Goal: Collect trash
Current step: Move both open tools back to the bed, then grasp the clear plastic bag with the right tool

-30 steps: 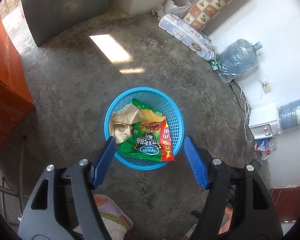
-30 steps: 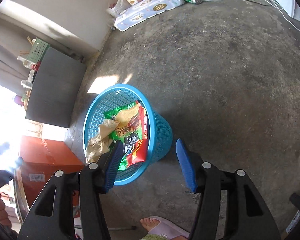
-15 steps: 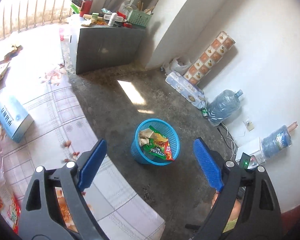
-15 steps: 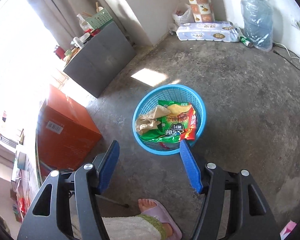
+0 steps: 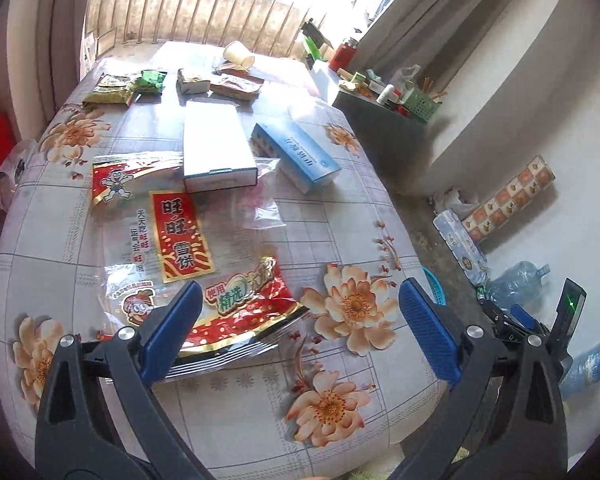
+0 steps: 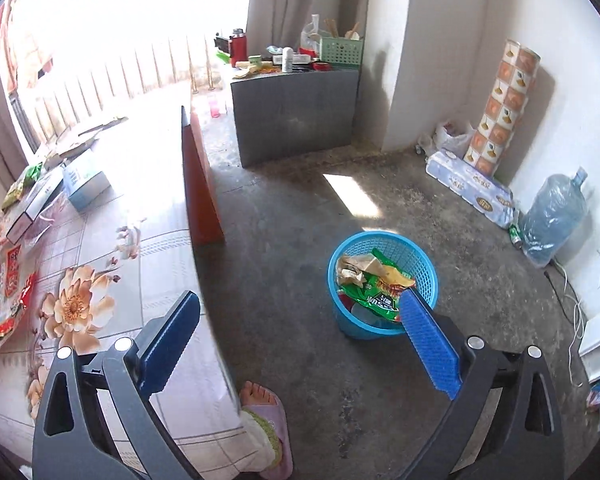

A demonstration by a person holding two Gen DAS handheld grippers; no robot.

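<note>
- While both jaw pairs are opening, we hold nothing between them.
- We angle the left gripper [image 5: 298,320] downward over the floral table [image 5: 340,216]; its released jaws frame the lower centre of the left wrist view, one blue pad overlapping the red snack wrapper [image 5: 172,248] at centre left.
- We tilt the right gripper [image 6: 300,336] down past the table edge; its spread jaws flank bare floor, the blue trash basket [image 6: 424,276], holding wrappers, sits at centre right.
</note>
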